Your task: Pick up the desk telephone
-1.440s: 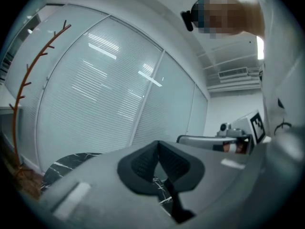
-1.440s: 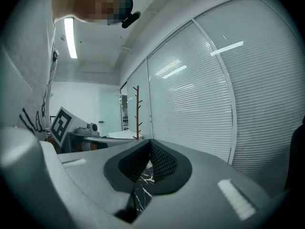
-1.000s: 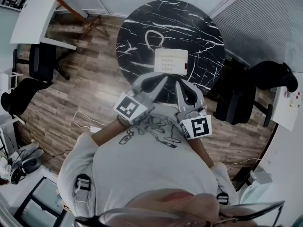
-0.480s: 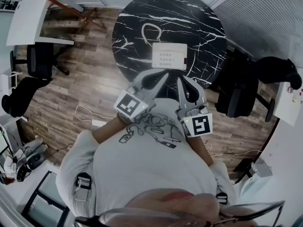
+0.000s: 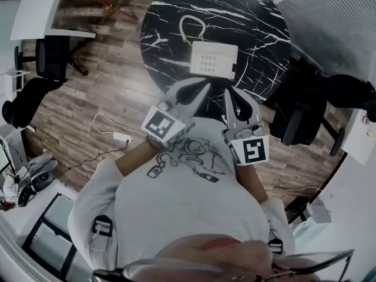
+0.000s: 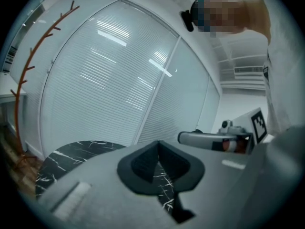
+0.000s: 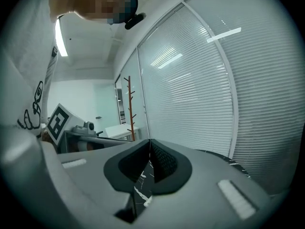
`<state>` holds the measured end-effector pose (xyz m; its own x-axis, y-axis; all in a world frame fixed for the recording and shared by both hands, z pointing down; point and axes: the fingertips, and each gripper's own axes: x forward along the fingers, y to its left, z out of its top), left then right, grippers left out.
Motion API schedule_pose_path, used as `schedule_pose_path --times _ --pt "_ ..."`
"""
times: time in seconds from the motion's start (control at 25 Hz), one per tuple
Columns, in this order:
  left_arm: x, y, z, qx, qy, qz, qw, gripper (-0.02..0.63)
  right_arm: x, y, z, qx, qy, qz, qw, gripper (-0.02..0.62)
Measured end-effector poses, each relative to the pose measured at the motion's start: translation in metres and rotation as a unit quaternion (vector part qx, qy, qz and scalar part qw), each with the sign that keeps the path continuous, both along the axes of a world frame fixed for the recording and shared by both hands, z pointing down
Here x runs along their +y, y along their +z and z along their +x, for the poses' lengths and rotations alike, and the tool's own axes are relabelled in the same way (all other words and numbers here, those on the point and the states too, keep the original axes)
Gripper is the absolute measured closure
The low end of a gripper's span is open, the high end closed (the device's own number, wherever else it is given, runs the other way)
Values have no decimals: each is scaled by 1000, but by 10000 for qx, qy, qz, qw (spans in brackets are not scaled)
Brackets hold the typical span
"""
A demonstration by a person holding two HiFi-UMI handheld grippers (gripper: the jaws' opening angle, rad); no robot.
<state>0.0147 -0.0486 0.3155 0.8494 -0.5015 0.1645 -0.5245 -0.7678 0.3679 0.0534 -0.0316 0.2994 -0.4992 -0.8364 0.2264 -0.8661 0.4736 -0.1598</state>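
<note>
Nearest, over the person's grey shirt [image 5: 194, 204], the left tool [image 5: 205, 86] and the right tool [image 5: 228, 92] each have their jaws pressed together with nothing between them. Their tips reach the near edge of the round black white-veined marble bench [image 5: 247, 16]. Just beyond the tips, the flat white desk telephone [image 5: 214, 59] lies close to that edge. Its white cord [image 5: 191, 28] loops toward the centre. Open marble runs to the far edge. A dark office chair [image 5: 299, 119] stands beside the right edge.
</note>
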Motion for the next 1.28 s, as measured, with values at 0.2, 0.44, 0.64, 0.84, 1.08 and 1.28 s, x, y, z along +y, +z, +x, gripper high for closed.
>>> schedule_pose_path --times 0.2,0.44,0.64,0.84,1.08,1.28 --pt "-13 25 0 -177 -98 -87 9998 575 -12 24 8 11 -43 -128 9999 579" --pt "-27 68 -1 -335 -11 -275 9991 526 -24 69 14 -23 -51 -460 9989 538" --pt "-40 115 0 -368 -25 -565 9977 480 -33 111 17 105 -135 -673 9976 497" --pt "-45 157 3 -474 94 -824 9954 426 -41 155 24 151 -35 -1012 9947 456" --pt "-58 210 -1 -650 62 -1114 9916 349 -55 202 31 357 -49 -1233 9917 417" --pt "-65 259 -7 -787 -69 -1408 9869 311 -66 246 38 520 -29 -1489 9875 367"
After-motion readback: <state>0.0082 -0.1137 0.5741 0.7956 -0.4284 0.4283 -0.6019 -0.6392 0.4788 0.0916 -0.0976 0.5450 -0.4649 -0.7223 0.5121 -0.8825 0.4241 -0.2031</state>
